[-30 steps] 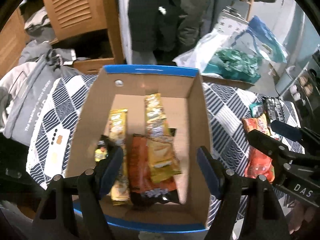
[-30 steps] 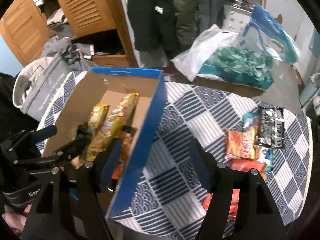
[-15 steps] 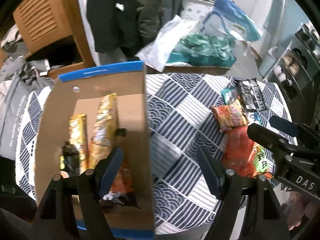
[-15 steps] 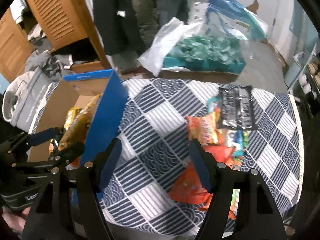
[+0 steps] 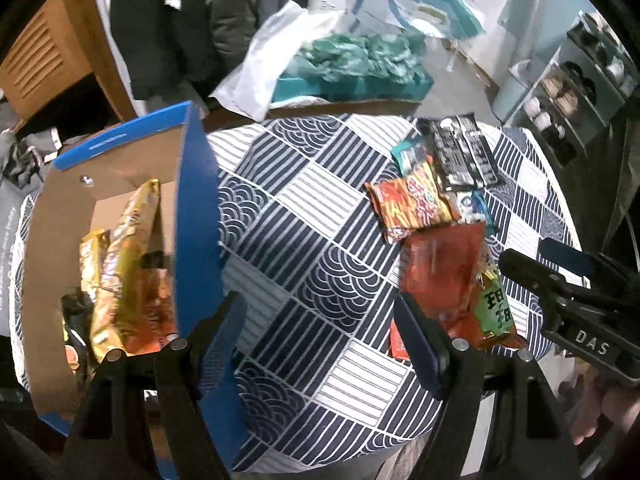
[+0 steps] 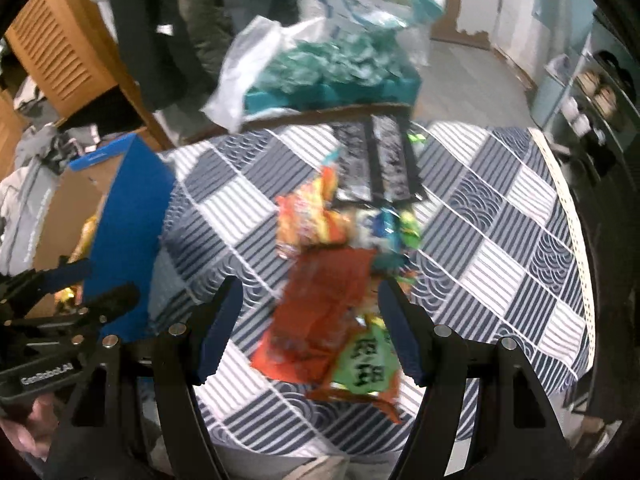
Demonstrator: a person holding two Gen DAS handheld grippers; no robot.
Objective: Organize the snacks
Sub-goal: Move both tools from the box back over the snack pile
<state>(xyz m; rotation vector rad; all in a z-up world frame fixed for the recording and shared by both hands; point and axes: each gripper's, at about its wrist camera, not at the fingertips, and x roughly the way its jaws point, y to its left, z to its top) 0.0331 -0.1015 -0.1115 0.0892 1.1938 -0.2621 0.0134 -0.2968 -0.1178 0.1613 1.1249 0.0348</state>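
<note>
A cardboard box with blue rim (image 5: 198, 216) stands at the table's left and holds several yellow and orange snack packs (image 5: 120, 264). A pile of loose snacks lies on the right of the patterned cloth: a red pack (image 5: 440, 268), an orange noodle pack (image 5: 412, 204), a black pack (image 5: 460, 152), a green-labelled pack (image 6: 364, 360). My left gripper (image 5: 320, 340) is open and empty above the cloth between box and pile. My right gripper (image 6: 308, 328) is open and empty above the red pack (image 6: 324, 304). The box also shows in the right wrist view (image 6: 124, 224).
The round table wears a blue-and-white patterned cloth (image 5: 320, 208). Behind it lie a white plastic bag and a teal box of green items (image 5: 352, 68). Wooden louvred furniture (image 5: 44, 52) and hanging dark clothes stand at the back left. Shelves with shoes stand at the right (image 5: 580, 92).
Both grippers have swung right, away from the box and toward the loose snack pile. The right gripper now hangs over the red pack. Both stay open and empty.
</note>
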